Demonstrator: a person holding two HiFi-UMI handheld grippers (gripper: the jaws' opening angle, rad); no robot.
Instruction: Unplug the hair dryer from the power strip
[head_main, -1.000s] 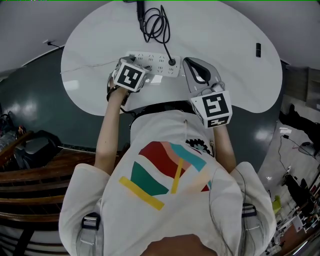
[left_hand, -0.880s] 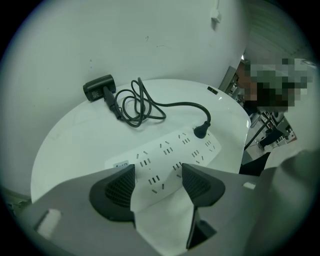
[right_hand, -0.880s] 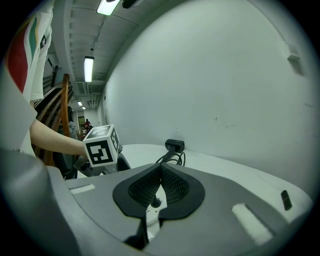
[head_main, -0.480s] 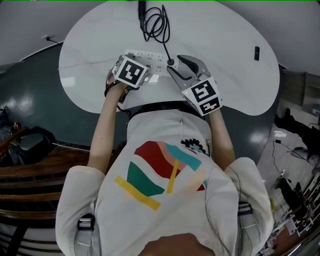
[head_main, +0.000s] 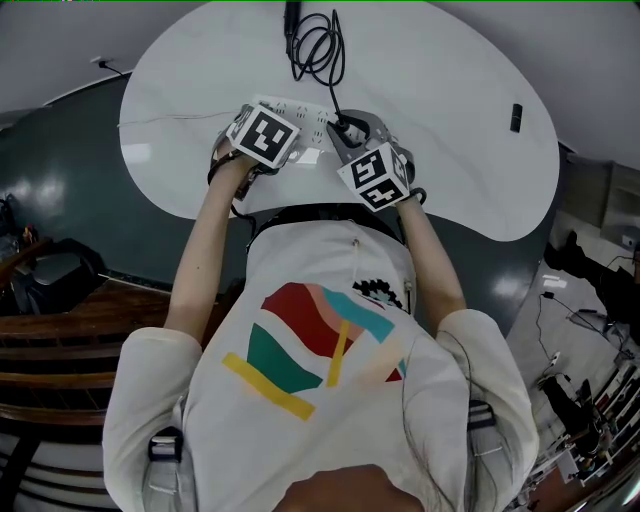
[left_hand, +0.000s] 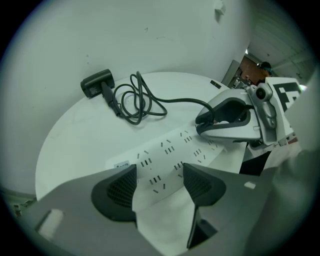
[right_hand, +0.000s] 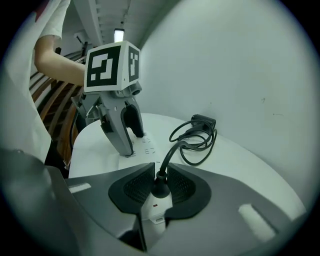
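A white power strip (head_main: 305, 118) lies on the round white table (head_main: 450, 90). A black plug (right_hand: 160, 187) stands in its end socket. The plug's cable (left_hand: 137, 100) coils back to the black hair dryer (left_hand: 97, 82) at the far edge. My left gripper (left_hand: 159, 182) points steeply down over the strip's other end, and its jaws are opening. The strip lies between the pads, which flank its long sides. My right gripper (right_hand: 160, 186) reaches in low from the right. Its jaws are closing and its pads meet the plug's sides.
A small black object (head_main: 515, 122) lies on the table at the right. The table's near edge runs right in front of my body. A thin wire (head_main: 170, 128) trails left from the strip. Wooden furniture (head_main: 60, 340) stands on the floor at the left.
My right gripper came down and leftward from beside the strip onto the plug, rolling as it went. The left gripper stayed over the strip.
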